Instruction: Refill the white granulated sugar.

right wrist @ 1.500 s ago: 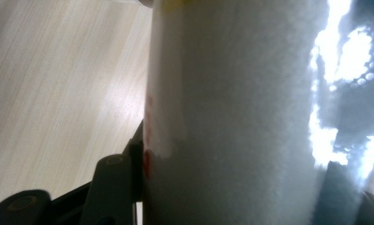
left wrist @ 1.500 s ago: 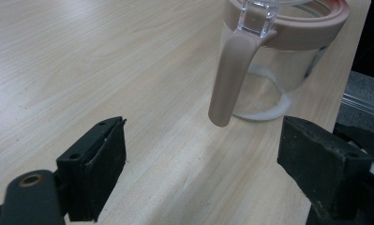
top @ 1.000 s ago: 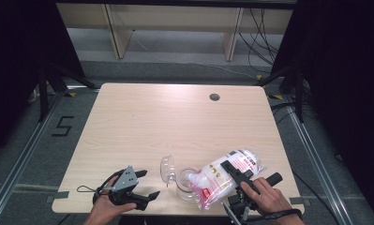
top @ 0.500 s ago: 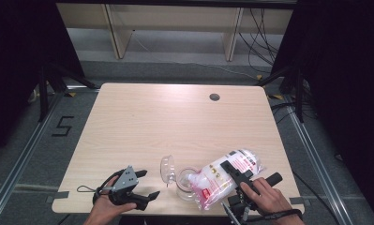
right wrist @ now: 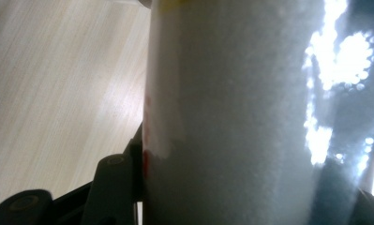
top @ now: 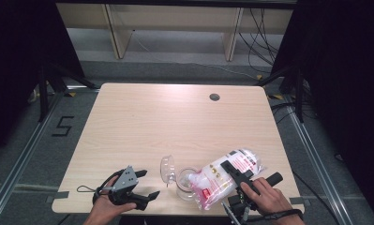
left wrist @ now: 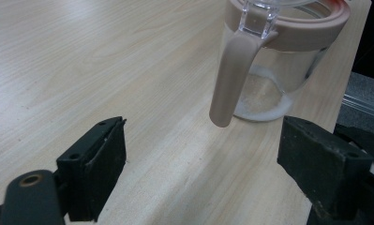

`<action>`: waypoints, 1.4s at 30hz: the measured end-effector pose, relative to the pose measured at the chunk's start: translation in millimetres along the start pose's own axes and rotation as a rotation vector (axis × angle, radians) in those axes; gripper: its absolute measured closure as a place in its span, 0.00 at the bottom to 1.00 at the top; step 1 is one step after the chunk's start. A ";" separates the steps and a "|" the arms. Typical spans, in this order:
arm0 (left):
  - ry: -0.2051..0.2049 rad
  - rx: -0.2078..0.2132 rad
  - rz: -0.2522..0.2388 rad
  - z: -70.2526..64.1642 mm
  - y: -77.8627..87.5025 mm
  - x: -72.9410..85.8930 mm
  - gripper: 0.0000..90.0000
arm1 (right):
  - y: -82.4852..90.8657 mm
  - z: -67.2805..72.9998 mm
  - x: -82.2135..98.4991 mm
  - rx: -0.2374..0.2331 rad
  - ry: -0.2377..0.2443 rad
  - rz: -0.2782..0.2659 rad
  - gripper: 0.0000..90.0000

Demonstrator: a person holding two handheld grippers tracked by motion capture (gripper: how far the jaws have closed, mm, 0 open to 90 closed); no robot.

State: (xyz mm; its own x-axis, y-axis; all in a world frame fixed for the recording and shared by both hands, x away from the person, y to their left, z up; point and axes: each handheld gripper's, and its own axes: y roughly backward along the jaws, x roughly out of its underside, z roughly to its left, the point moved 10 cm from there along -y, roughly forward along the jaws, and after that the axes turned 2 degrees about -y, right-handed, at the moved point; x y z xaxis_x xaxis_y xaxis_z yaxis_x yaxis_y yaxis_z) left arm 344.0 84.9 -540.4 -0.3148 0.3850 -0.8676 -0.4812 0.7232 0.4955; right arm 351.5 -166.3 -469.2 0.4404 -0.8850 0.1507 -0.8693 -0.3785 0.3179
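While the right gripper (top: 235,172) clamps its jaws on the tilted bag (top: 224,178) over the jar (left wrist: 278,61), the left gripper (top: 146,185) rests on the desk (top: 175,122), jaws released.

A: The desk (top: 175,122) looks like pale wood-grain laminate, smooth, with a soft sheen towards twelve o'clock.

B: And the jar (left wrist: 278,61)?

A: Clear, glossy, glass or plastic, I can't tell which; its rim band and handle are matt beige plastic. The bag (top: 224,176) at its three o'clock is thin, shiny, crinkled plastic film over white grains.

B: The left claw (left wrist: 203,164)?

A: Matt black, its pads faintly rough.
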 end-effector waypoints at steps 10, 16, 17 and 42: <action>-0.002 -0.002 0.006 0.2 0.5 0.4 0.17 | 0.4 0.1 -1.5 -0.003 0.009 0.000 0.57; -0.004 -0.001 0.009 0.1 0.5 0.6 0.17 | -0.2 -5.0 -3.1 0.010 0.047 -0.017 0.57; -0.009 -0.004 0.014 0.8 0.8 1.1 0.17 | -0.2 -5.0 -3.1 0.010 0.047 -0.017 0.57; -0.002 0.000 0.000 0.0 0.1 -0.1 0.17 | 1.2 0.3 1.0 -0.005 0.007 0.008 0.57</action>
State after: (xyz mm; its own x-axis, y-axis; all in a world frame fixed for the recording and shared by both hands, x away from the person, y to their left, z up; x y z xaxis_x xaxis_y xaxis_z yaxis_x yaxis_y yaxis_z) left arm 344.0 85.0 -540.2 -0.3132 0.3863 -0.8676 -0.4809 0.7232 0.4956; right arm 350.8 -167.7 -468.9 0.4352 -0.8861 0.1596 -0.8715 -0.3701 0.3217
